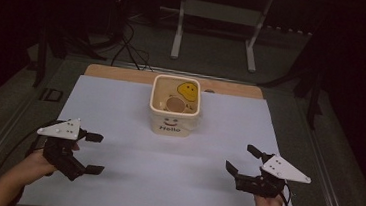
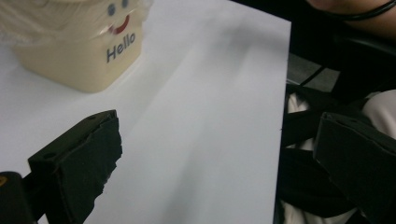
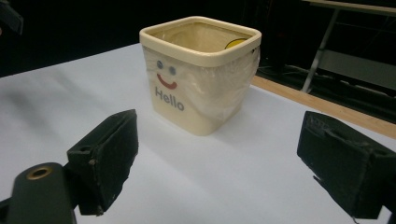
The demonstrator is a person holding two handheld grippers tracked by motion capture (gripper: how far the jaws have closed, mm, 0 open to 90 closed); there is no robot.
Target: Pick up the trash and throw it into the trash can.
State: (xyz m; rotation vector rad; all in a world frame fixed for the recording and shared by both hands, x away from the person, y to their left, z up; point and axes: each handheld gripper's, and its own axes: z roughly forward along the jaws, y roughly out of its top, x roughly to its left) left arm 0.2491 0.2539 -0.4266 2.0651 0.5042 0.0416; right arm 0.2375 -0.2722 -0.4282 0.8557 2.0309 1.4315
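1. Left claw [image 1: 95,152] is hovering low over the white bench [image 1: 114,177], jaws spread wide, gripping nothing.
2. Right claw [image 1: 241,157] is hanging opposite it, released too, jaws gaping.
3. The bin [image 1: 175,106] is standing upright ahead of both claws, between them and well apart from each, its "Hello" face turned toward them.

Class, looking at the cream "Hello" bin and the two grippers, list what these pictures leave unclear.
- Bin contents, high view: a brownish round thing inside, too small and dim to identify.
- Bin interior, right gripper view: hidden by its front wall.
- Bin top, left gripper view: cut off by the upper edge.
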